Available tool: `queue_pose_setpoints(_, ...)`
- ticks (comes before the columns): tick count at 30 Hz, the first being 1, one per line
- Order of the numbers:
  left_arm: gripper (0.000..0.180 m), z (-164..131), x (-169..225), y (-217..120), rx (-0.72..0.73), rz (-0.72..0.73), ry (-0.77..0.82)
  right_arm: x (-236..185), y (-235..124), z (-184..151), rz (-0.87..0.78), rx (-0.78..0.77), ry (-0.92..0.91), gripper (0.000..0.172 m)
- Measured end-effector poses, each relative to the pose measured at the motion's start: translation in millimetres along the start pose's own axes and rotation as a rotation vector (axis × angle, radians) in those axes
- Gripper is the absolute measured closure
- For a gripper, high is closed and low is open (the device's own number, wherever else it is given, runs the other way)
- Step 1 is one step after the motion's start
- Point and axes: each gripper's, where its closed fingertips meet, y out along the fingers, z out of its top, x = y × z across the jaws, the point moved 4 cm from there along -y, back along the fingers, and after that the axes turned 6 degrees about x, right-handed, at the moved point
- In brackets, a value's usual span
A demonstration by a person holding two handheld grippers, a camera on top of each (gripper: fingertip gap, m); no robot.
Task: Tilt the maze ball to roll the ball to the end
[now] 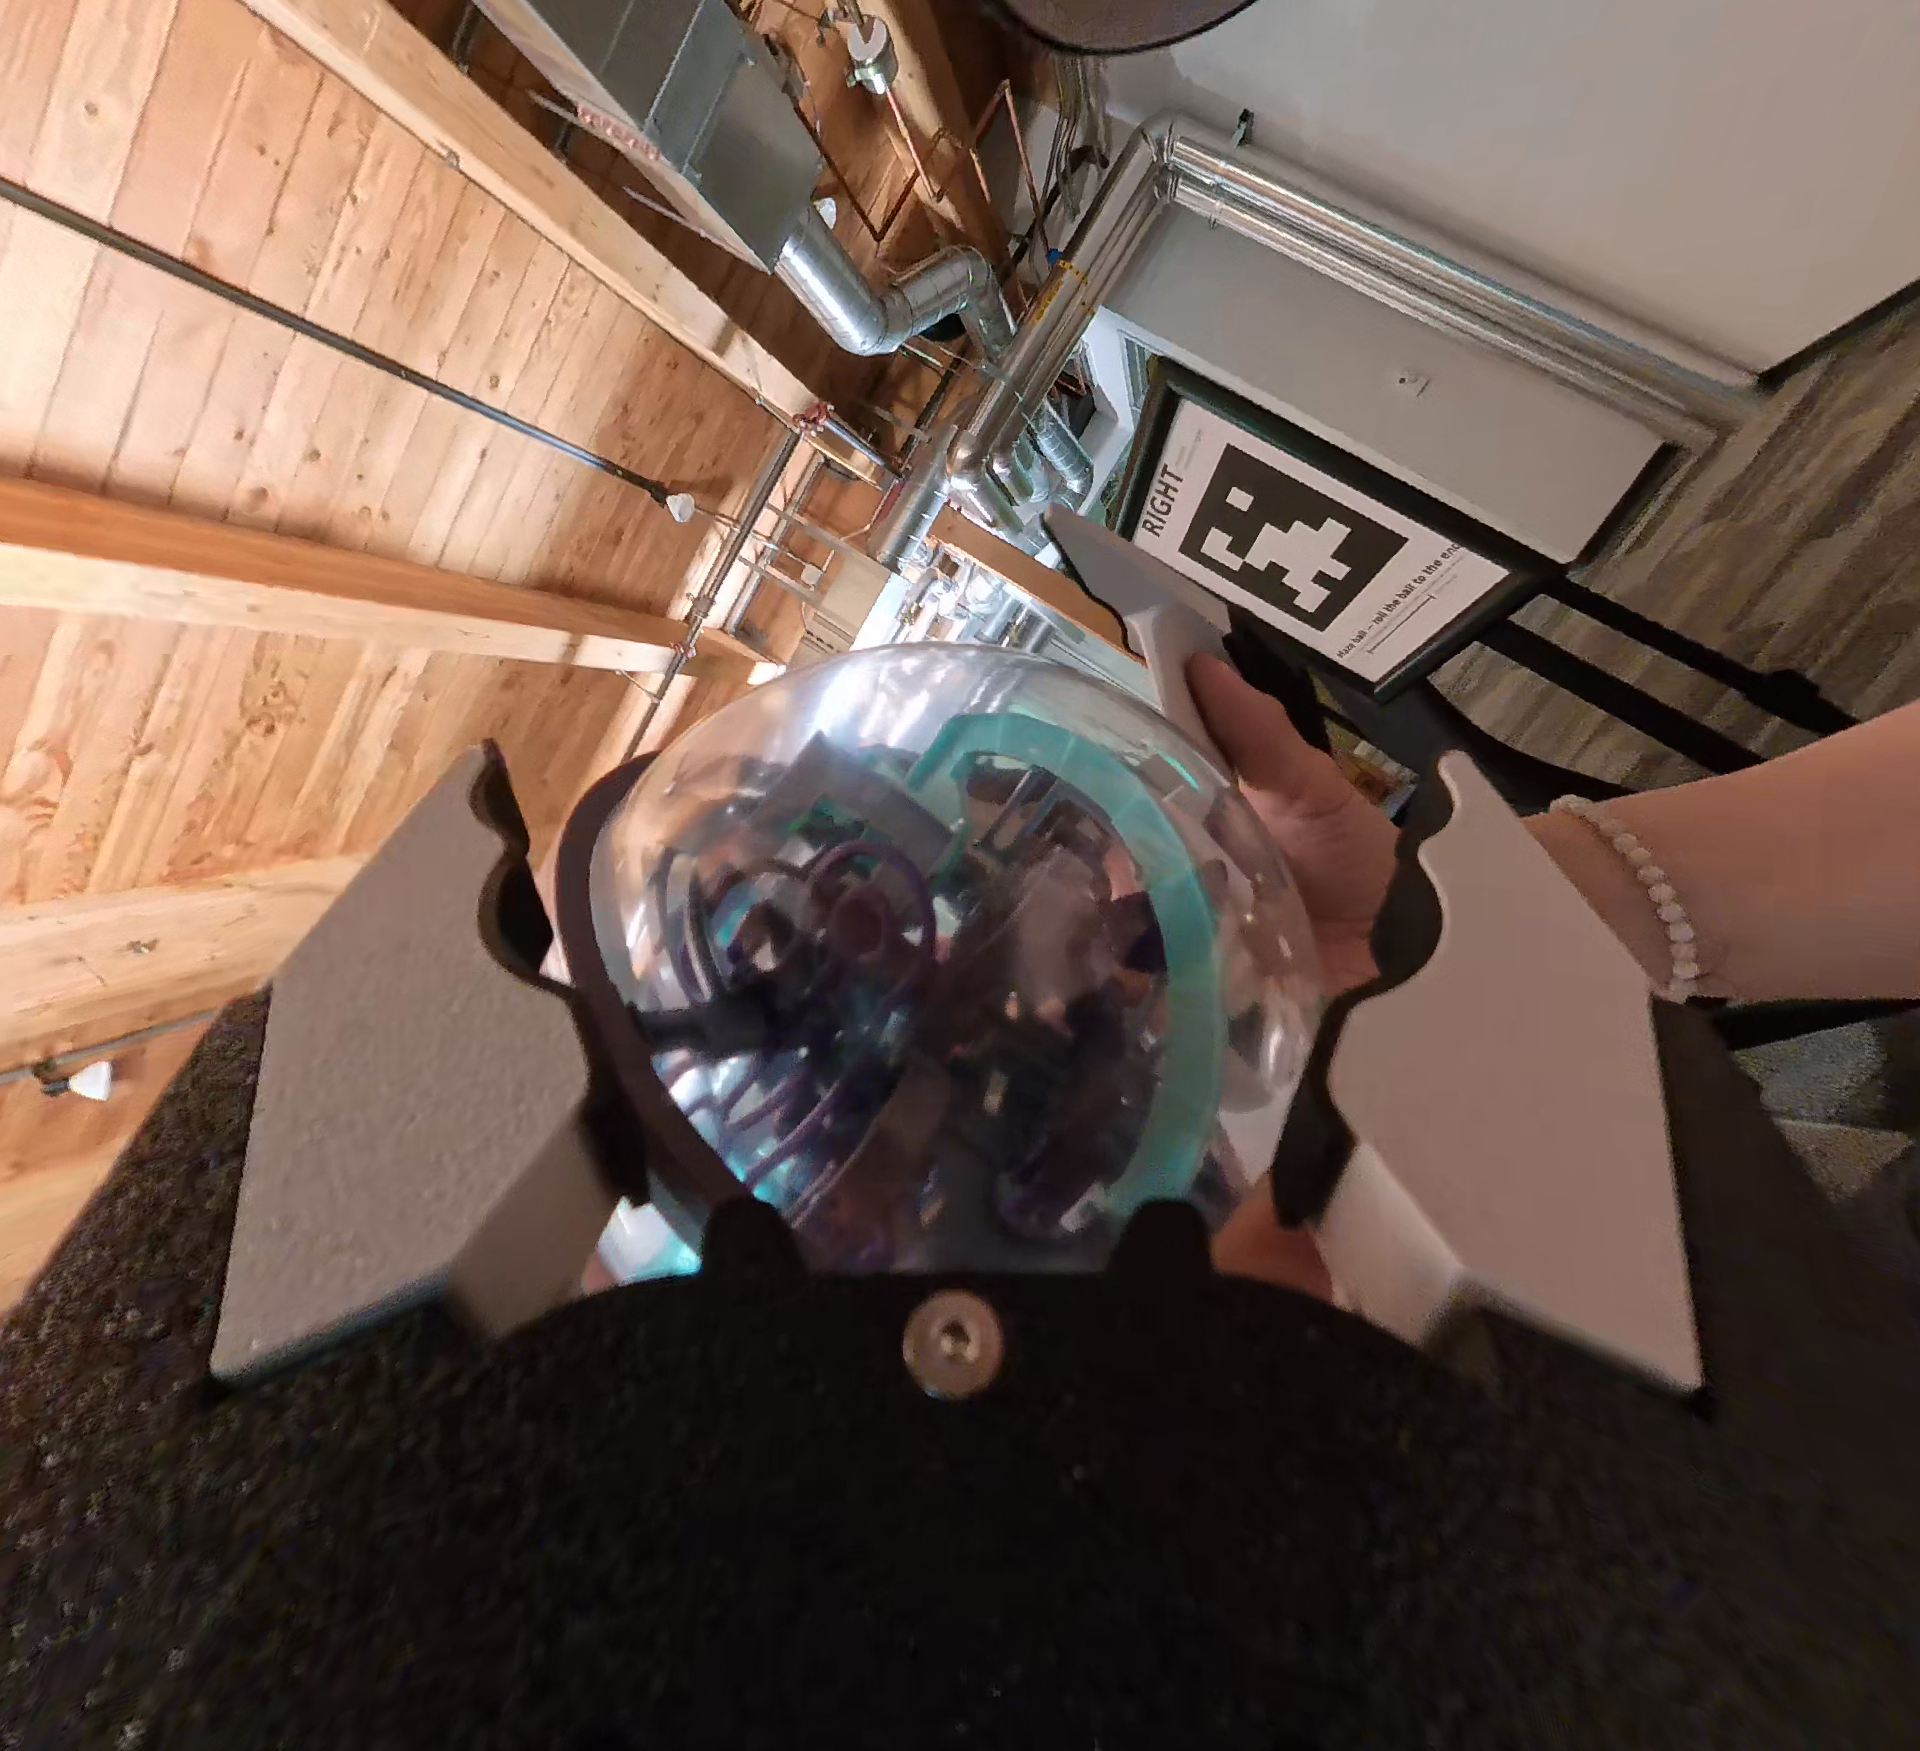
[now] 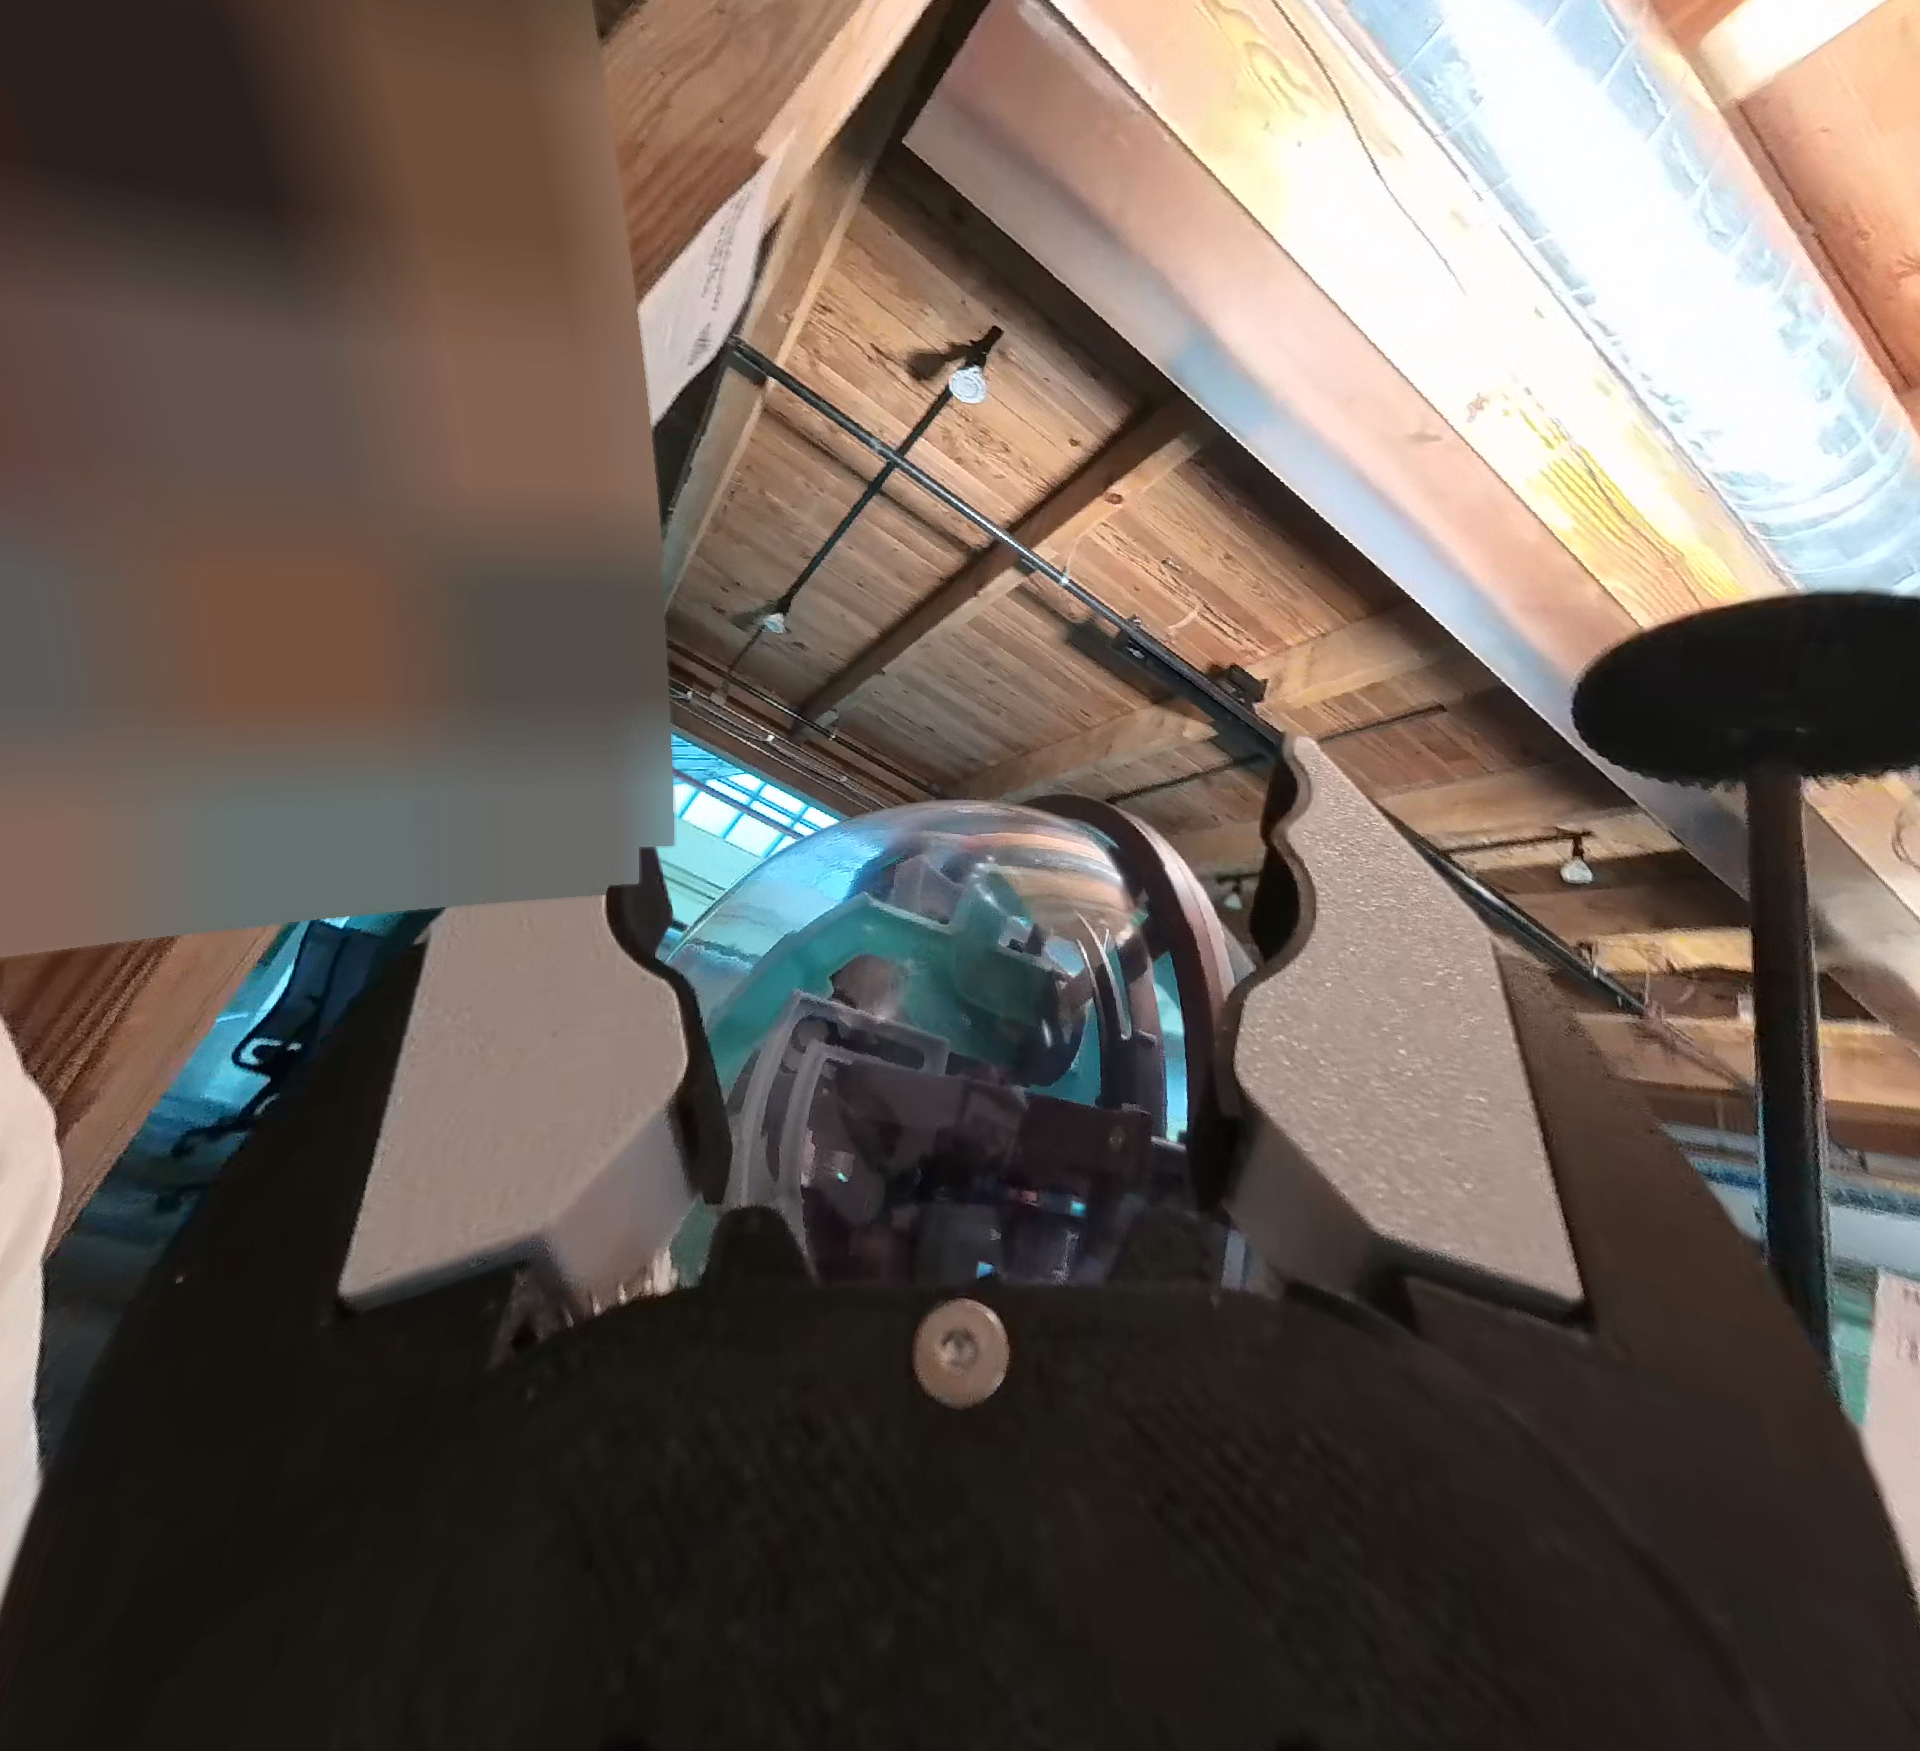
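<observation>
The maze ball (image 1: 935, 953) is a clear sphere with teal and purple tracks inside and a dark ring around it. It is held up in the air, with the ceiling behind it. My left gripper (image 1: 971, 761) has its two pads against the ball's left and right sides. One grey finger of the right gripper (image 1: 1174, 641) lies on the ball's far right side, next to a person's hand (image 1: 1320, 849). In the right wrist view the ball (image 2: 935, 1005) sits deep between the pads of my right gripper (image 2: 966, 818), which press on both its sides. I cannot make out the small ball inside.
Wooden ceiling beams (image 1: 312, 579) and metal ducts (image 1: 894, 309) fill the background. A framed sign with a black-and-white marker (image 1: 1299, 538) stands on a black stand at the right. A forearm with a bead bracelet (image 1: 1662, 901) reaches in. A black disc on a pole (image 2: 1756, 693) stands at the right.
</observation>
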Motion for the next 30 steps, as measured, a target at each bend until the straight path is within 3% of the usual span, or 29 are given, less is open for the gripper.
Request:
queue_pose_setpoints(9, 0.023, 22, 5, -5, 0.053, 0.035, 0.082, -40, 22, 3, 0.193, -0.025, -0.148, 0.055)
queue_pose_setpoints(22, 0.023, 37, 14, -6, -0.104, 0.034, 0.184, -38, 21, -3, 0.215, 0.069, 0.011, 0.055)
queue_pose_setpoints(30, 0.023, 56, 19, -7, -0.084, 0.020, 0.262, -54, 28, 0, 0.297, 0.098, 0.011, 0.052)
